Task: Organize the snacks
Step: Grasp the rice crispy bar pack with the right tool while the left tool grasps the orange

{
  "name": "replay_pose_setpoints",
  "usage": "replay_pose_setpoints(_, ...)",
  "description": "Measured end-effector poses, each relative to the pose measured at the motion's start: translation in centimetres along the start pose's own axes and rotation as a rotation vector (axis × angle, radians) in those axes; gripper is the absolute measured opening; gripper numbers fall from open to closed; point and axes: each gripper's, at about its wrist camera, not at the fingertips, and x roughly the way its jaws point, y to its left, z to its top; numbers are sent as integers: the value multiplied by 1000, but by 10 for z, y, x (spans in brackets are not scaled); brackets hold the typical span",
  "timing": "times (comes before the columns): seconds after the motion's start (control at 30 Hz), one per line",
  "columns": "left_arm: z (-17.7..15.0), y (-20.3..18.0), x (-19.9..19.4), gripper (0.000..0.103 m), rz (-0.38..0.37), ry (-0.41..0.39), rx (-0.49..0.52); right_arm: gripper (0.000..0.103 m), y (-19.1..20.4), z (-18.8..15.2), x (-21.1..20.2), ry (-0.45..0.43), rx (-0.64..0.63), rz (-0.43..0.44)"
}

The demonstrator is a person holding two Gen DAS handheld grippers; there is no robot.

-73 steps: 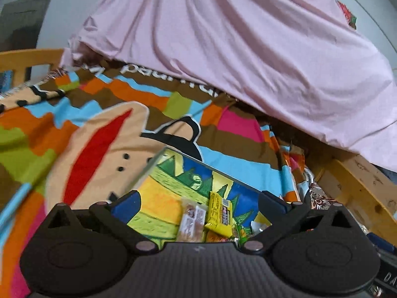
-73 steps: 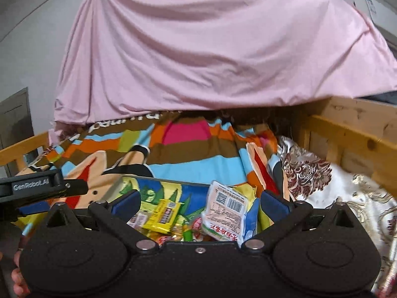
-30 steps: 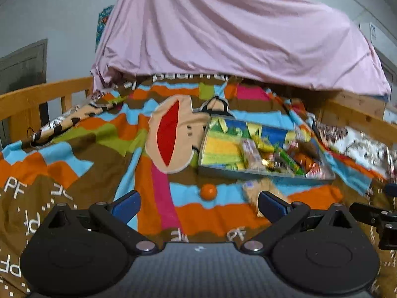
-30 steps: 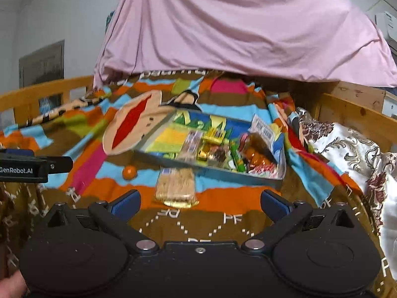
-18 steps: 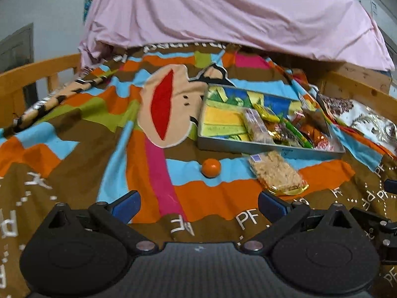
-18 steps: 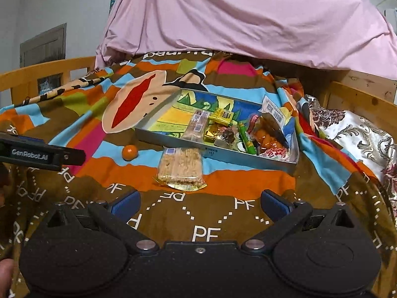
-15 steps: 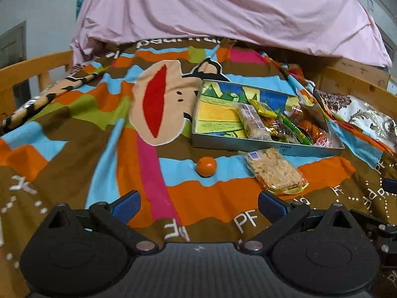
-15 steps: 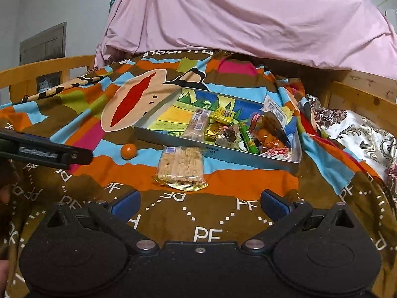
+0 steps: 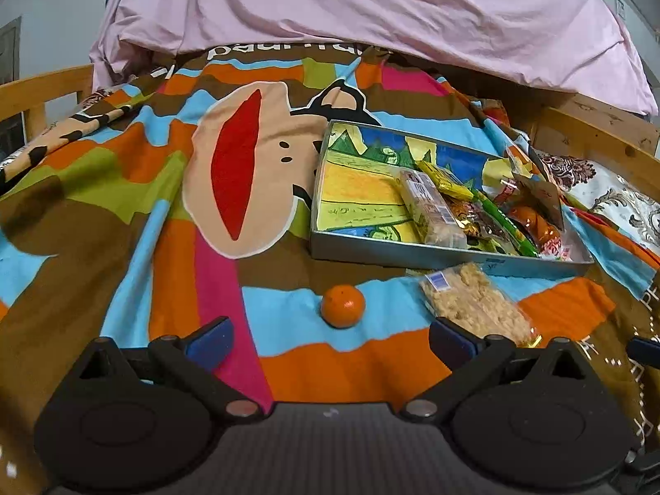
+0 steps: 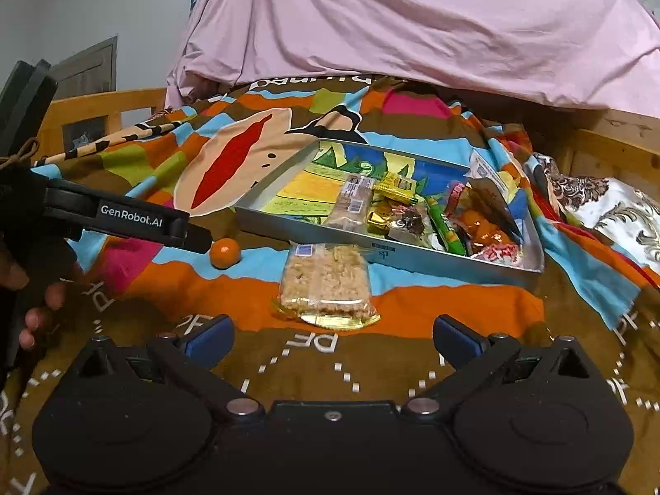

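Both grippers have pulled back from over the metal tray (image 9: 412,253) and dropped low, so the small orange (image 9: 342,305) and the rice-crisp packet (image 10: 324,278) now lie close ahead on the striped blanket (image 9: 123,206), just outside the tray's near wall. Left gripper (image 9: 330,336) lines up on the orange, right gripper (image 10: 332,338) on the packet; each has its jaws wide apart and empty. This looks like the approach to a pick. Next, each should ease forward, straddle its item and close gently, since the packet seems crushable and the orange may roll.
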Motion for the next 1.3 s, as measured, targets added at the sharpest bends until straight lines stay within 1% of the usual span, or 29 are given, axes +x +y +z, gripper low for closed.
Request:
replay_pose_setpoints(0.2,1,4,14,103,-13,-11,-13,102,-2,10,19,-23,16,-10)
replay_pose_setpoints(0.4,6,10,30,103,8,-15,-43,102,2,18,44,-37,-3,-31)
replay_pose_setpoints(0.53,10,10,37,103,40,-46,-41,102,5,21,65,-11,3,-39)
replay_pose_setpoints(0.6,10,10,40,103,44,-53,-45,102,5,22,73,1,11,-38)
replay_pose_setpoints(0.93,6,-5,58,102,10,-7,44,102,9,18,106,77,10,-36)
replay_pose_setpoints(1.07,2,-10,65,102,18,23,66,102,7,16,116,120,27,-38)
replay_pose_setpoints(1.3,-1,-11,72,102,40,57,80,102,2,12,122,150,58,-22)
